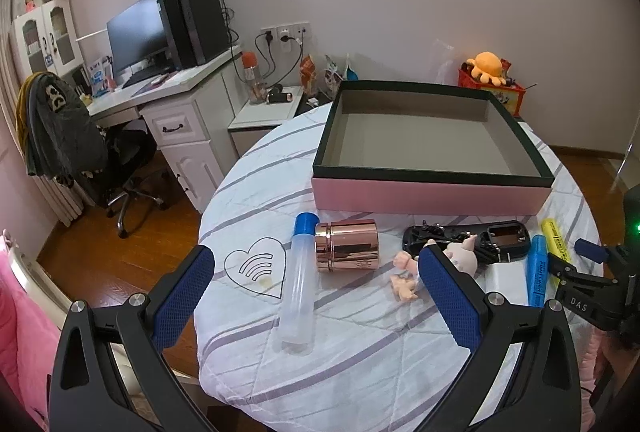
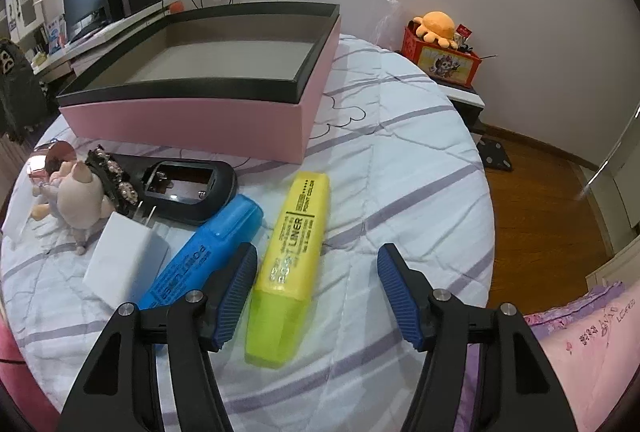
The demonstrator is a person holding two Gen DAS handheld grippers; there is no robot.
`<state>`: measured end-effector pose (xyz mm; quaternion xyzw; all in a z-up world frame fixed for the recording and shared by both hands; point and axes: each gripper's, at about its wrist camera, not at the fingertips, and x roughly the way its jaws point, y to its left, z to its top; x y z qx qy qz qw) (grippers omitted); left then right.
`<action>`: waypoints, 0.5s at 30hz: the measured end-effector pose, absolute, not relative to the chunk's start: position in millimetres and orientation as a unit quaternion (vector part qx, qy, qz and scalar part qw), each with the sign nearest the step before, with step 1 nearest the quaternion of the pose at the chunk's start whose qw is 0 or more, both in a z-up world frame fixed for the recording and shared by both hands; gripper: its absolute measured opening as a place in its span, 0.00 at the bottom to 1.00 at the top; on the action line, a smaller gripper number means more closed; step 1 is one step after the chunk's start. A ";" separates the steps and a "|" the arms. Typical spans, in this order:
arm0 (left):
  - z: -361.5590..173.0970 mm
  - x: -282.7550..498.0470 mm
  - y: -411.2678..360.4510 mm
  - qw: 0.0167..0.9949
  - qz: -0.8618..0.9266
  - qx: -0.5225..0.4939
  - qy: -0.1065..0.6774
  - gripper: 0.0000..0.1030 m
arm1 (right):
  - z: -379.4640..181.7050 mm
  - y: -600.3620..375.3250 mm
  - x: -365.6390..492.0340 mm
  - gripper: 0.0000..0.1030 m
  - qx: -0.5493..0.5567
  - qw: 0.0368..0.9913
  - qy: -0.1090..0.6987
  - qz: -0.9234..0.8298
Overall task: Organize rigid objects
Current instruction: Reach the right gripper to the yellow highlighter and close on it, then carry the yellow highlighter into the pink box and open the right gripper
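Note:
An empty pink box with a dark rim (image 1: 432, 192) (image 2: 192, 120) stands on the round table. In front of it lie a clear tube with a blue cap (image 1: 298, 284), a rose-gold jar (image 1: 347, 246), a pig figure (image 1: 460, 256) (image 2: 80, 200), a black remote shell (image 1: 472, 238) (image 2: 188, 188), a white charger (image 2: 124, 260), a blue highlighter (image 2: 200, 252) and a yellow highlighter (image 2: 290, 264). My left gripper (image 1: 316, 288) is open above the tube and jar. My right gripper (image 2: 318, 288) is open, its left finger between the two highlighters.
The table wears a white striped cloth (image 1: 320, 352). A desk with monitor and computer (image 1: 160, 32) and an office chair (image 1: 80, 152) stand at the left. A red box with an orange plush (image 2: 440, 48) sits at the back right. Wooden floor (image 2: 540, 200) lies beyond the table's edge.

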<state>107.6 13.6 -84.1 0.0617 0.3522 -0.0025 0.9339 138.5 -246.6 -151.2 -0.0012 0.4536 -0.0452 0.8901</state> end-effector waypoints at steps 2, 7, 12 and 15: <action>-85.4 109.5 14.2 0.933 -0.003 0.062 0.354 1.00 | -152.0 -248.9 140.3 0.53 0.006 0.890 0.454 -0.037; -85.2 112.7 16.7 0.933 -0.005 0.059 0.354 1.00 | -150.6 -253.7 143.6 0.28 0.019 0.888 0.459 -0.012; -83.6 114.9 20.7 0.935 -0.009 0.055 0.351 1.00 | -143.2 -259.2 139.0 0.26 0.045 0.891 0.452 0.012; -80.6 115.4 25.5 0.937 -0.010 0.050 0.346 1.00 | -133.8 -262.6 136.5 0.26 0.056 0.894 0.444 0.014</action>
